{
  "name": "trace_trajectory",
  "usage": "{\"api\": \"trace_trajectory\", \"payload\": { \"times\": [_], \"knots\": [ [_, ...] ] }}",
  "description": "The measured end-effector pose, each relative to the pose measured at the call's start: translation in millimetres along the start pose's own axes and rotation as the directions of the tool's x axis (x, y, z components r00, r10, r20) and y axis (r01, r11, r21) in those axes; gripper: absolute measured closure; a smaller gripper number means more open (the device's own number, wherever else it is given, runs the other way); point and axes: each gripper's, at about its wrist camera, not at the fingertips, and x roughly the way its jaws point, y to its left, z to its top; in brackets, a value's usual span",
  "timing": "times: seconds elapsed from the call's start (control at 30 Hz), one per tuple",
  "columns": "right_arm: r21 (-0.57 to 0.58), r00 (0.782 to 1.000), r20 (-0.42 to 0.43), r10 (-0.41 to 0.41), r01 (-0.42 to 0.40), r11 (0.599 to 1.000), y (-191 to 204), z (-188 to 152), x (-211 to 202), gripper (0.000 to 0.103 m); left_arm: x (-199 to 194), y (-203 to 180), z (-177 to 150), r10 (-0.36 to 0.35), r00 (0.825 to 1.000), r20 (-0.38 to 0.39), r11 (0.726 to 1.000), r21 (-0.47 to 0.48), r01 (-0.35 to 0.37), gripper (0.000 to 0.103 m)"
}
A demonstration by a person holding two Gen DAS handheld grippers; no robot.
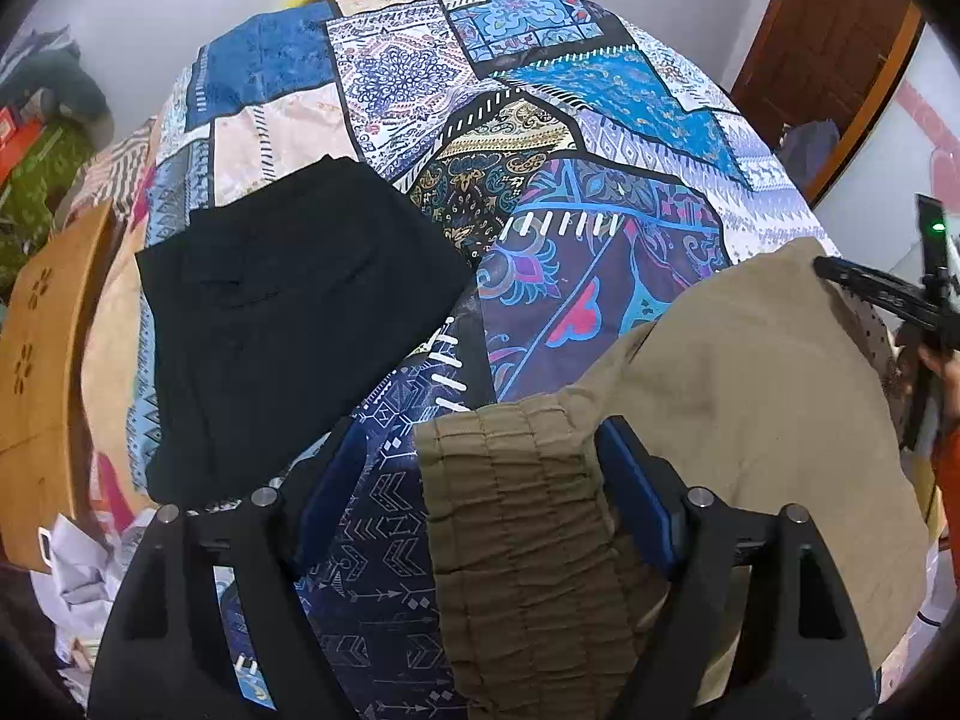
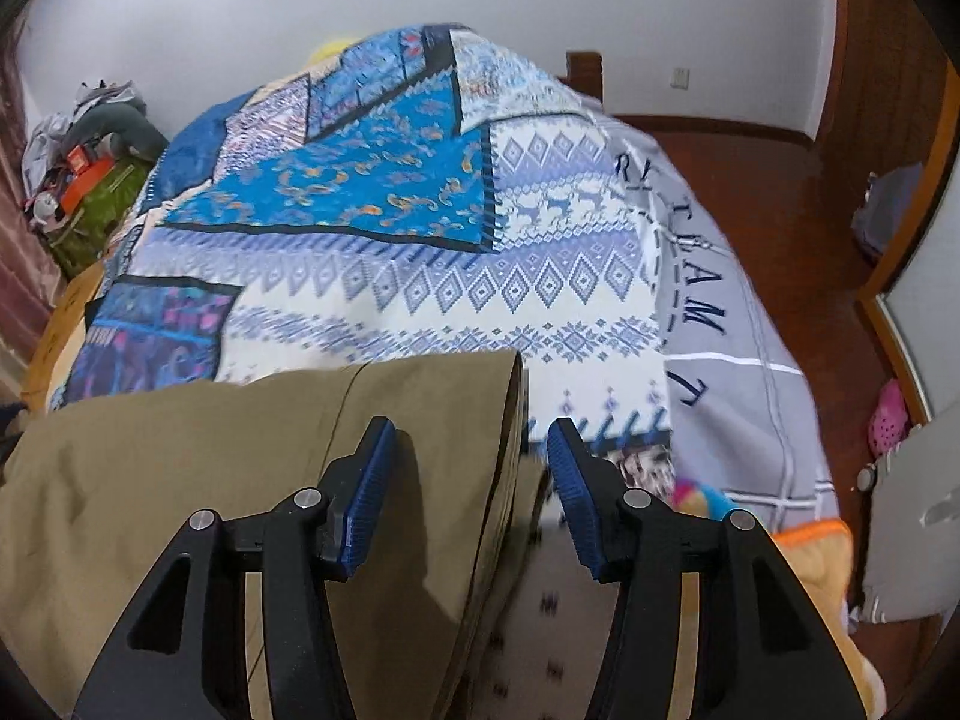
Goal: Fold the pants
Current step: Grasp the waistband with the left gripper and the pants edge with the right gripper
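Over bedspread (image 1: 420,84) — both tools agape: left tool (image 1: 480,480) straddling pants (image 1: 750,384) waistband, right tool (image 2: 471,486) at hem.

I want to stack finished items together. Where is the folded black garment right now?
In the left wrist view the folded black garment lies left of centre on the patchwork bedspread, apart from the khaki pants at lower right.

Home bedroom: quilt-covered bed (image 2: 420,276)

Open bedspread (image 1: 600,276) (black garment (image 1: 294,324) left)
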Motion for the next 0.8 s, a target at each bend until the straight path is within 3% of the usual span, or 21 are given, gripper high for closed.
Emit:
{"api": "trace_trajectory", "payload": {
  "times": [0.07,0.13,0.23,0.33,0.5,0.7,0.77,0.8],
  "knots": [
    [0.012,1.000,-0.011,0.024,-0.024,1.000,-2,3,8,0.058,0,2,-1,-0.012,1.000,0.002,1.000,-0.011,0.012,0.024],
    [0.015,0.999,-0.025,0.038,-0.038,0.999,-3,5,16,0.080,0,2,-2,-0.022,1.000,0.010,1.000,-0.012,0.022,0.032],
    [-0.026,0.999,-0.037,0.011,-0.012,1.000,1,4,22,0.091,-2,2,-4,-0.012,1.000,0.024,1.000,-0.016,0.012,0.040],
    [-0.064,0.999,-0.032,-0.028,0.026,0.998,5,1,24,0.093,-6,3,-5,0.027,0.999,0.046,0.999,-0.030,-0.025,0.041],
    [-0.094,0.995,-0.017,-0.095,0.093,0.991,14,-1,26,0.093,-5,8,-5,0.018,1.000,0.026,0.997,-0.074,-0.016,0.041],
    [-0.120,0.989,-0.017,-0.147,0.144,0.982,21,7,0,0.087,-27,-2,-2,0.051,0.998,0.047,0.999,-0.013,-0.051,0.041],
    [-0.115,0.994,0.003,-0.105,0.105,0.988,27,9,-18,0.079,-37,-6,-2,0.065,0.995,0.073,0.998,0.011,-0.066,0.040],
    [-0.115,0.996,0.013,-0.086,0.086,0.990,30,9,-26,0.070,-41,-7,-1,0.065,0.995,0.080,0.998,0.017,-0.067,0.040]
  ]
}}
